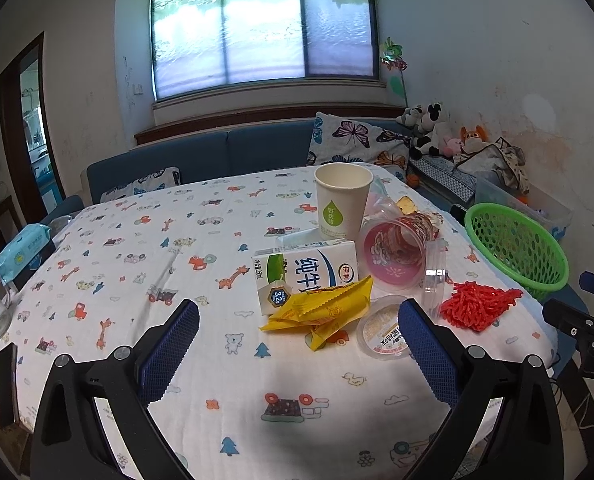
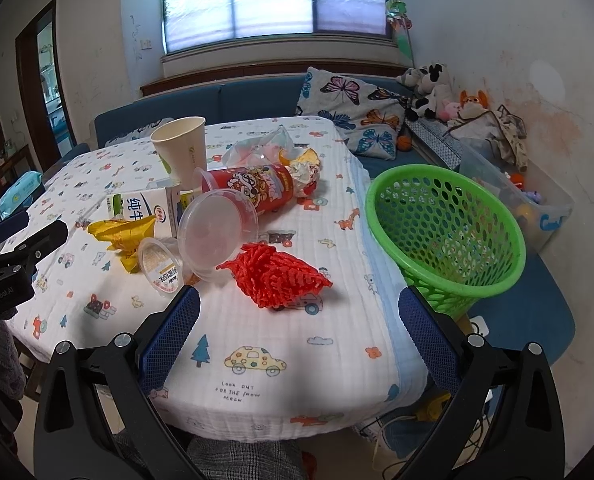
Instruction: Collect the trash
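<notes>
A: Which tongs sit closer to the red mesh net (image 2: 277,280)?

B: The right gripper (image 2: 299,326). Its jaws are spread wide and hold nothing, and the net lies just ahead of them, slightly toward the left finger, its long axis running crosswise to the fingers.

A: And the green basket (image 2: 449,216)?

B: Ahead and to the right, off the table's (image 2: 337,360) edge. The left gripper (image 1: 297,340) also gapes empty; the yellow wrapper (image 1: 325,308) lies directly ahead between its fingers, the net beyond its right finger.
</notes>
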`<state>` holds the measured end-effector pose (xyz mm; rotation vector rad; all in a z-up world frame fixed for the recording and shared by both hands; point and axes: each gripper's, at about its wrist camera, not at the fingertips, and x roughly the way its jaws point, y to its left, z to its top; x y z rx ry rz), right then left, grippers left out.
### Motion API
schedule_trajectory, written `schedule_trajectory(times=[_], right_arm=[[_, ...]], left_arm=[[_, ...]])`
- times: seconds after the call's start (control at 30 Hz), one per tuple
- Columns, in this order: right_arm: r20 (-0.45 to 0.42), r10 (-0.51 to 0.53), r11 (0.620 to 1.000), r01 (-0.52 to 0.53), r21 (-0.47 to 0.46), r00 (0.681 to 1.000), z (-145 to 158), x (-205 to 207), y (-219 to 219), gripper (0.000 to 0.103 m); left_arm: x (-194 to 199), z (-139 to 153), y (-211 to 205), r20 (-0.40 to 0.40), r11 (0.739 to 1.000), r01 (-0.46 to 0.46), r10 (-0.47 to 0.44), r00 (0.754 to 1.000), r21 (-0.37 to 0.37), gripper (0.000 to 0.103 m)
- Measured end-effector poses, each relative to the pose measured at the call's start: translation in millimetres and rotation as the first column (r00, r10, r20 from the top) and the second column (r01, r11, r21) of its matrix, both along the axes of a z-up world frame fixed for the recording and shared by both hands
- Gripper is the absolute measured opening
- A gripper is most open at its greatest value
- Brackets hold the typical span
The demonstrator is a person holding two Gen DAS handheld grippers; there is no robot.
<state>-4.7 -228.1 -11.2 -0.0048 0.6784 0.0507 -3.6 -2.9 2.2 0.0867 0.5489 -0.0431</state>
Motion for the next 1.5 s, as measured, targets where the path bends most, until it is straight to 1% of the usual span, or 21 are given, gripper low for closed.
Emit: schedule_trajectory(times=[0.53,0.8,0.83,1.23,1.5], right_arm=[[-0.001,0.005,1.000,-0.005,0.001,1.000,-1,1,2,0.099],[0.002,0.006,1.000,-0.006,0.002,1.000,-1,1,3,0.099],[0.003,0.008,1.000,-0.008,0.002,1.000,-1,2,4,0.099],[0.019,0.021,1.000,-0.021,0.014,1.000,1,2,4,0.099],[0.023,0.034,0.999,-0.034,0.015,0.999,1,2,5,0.099]], left_arm=[[0,-2,-1,-0.003,1.000,-0.002,0.002,1.000,-0.005,0.097],[-4,-6,-12,0.001,1.000,-0.002,0.002,1.000,-0.010,0.097],[1,-2,0,-0.001,1.000,-0.004,0.004,1.000,-0.012,0.097],[2,7,2,0.013,1.000,-0.010,0.010,1.000,-0.026,0.097],[3,8,3,0.014,1.000,-0.011,0.011,1.000,-0.028,0.097]])
